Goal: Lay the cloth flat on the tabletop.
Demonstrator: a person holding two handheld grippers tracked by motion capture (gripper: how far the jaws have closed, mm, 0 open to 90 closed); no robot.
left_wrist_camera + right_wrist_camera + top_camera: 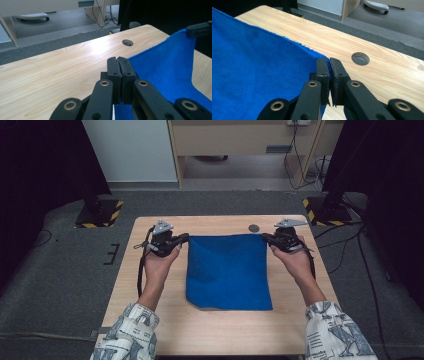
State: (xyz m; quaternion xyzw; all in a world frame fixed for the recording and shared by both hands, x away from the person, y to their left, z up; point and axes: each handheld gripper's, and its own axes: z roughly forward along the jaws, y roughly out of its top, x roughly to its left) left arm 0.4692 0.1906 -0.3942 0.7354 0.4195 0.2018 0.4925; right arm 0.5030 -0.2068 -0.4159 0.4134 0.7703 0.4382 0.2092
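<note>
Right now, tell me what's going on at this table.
A person is handling a blue cloth on the wooden table, with a claw in each hand. The left claw is shut on one far corner of the cloth and the right claw is shut on the other far corner. The far edge is stretched between them and lifted off the table, while the near part of the cloth lies on the wood. A small round hole in the table sits just beyond the cloth.
</note>
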